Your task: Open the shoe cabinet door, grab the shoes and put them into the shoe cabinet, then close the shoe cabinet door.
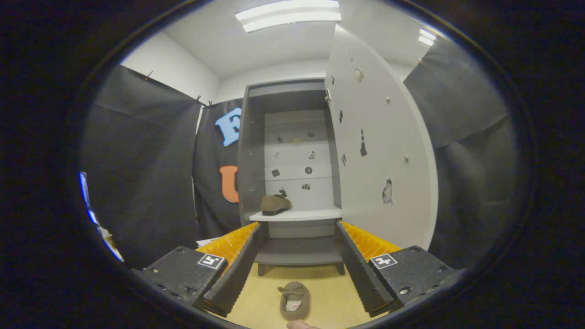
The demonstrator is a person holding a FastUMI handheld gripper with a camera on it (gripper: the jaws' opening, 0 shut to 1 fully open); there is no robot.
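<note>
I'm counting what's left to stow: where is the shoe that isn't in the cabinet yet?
The second shoe lies on the wooden floor between the open gripper fingers, in front of the cabinet.

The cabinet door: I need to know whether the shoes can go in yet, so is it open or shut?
Open. The cabinet door stands swung aside, baring the shelf with one shoe on it.

The gripper hung with its fingers spread wide, gripping nothing. Between them, on the pale wooden floor, lay a brown suede loafer. Beyond the fingertips stood the tall grey shoe cabinet, its white sticker-dotted door swung open ahead to the right. A second brown loafer sat on the white shelf inside
</note>
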